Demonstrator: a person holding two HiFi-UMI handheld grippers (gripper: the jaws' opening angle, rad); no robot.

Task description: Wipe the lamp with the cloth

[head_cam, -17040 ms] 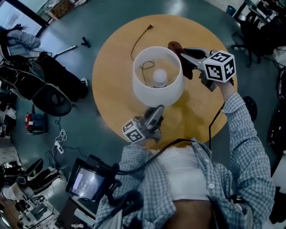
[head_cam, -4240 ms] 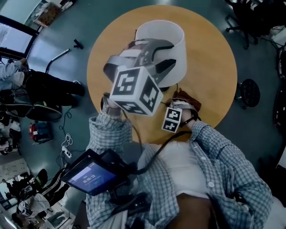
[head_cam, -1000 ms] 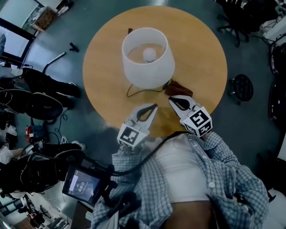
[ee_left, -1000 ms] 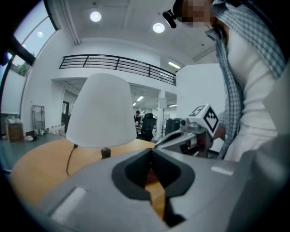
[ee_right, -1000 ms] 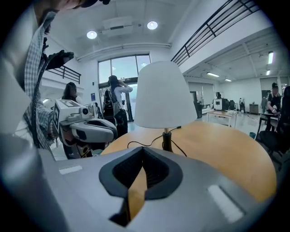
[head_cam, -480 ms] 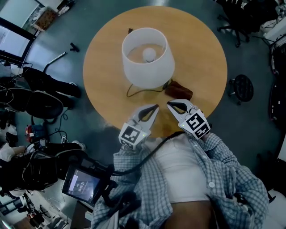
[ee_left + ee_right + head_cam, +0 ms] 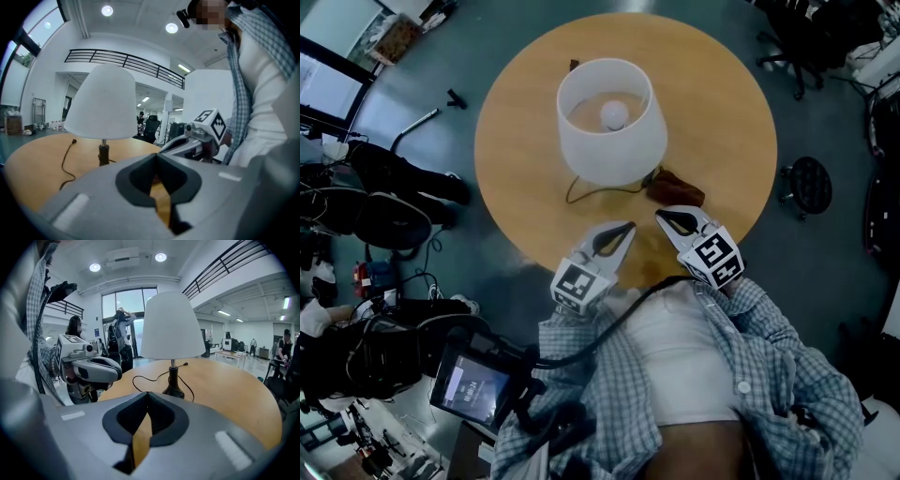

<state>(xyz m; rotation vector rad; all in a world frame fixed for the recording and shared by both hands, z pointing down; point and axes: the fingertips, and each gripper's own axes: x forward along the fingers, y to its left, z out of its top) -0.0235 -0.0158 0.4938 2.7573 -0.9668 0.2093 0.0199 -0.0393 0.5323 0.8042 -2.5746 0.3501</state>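
Observation:
A lamp with a white shade (image 7: 610, 122) stands on the round wooden table (image 7: 722, 103), its bulb visible from above. Its brown cord (image 7: 581, 192) curls by the base. The brown cloth (image 7: 675, 188) lies crumpled on the table just right of the lamp base, held by nothing. My left gripper (image 7: 626, 226) and right gripper (image 7: 660, 217) hover side by side at the table's near edge, both shut and empty, the right one's tip just short of the cloth. In the gripper views the shade (image 7: 101, 103) (image 7: 170, 326) stands ahead of the jaws; the cloth is hidden there.
The table's near rim (image 7: 581, 258) lies under my grippers. Office chairs (image 7: 394, 211) and bags stand on the floor at the left, another chair base (image 7: 811, 183) at the right. A screen (image 7: 471, 389) hangs at my left side. People stand far off (image 7: 121, 329).
The right gripper has edged slightly back from the cloth toward me, so the cloth shows whole. The left gripper has hardly moved.

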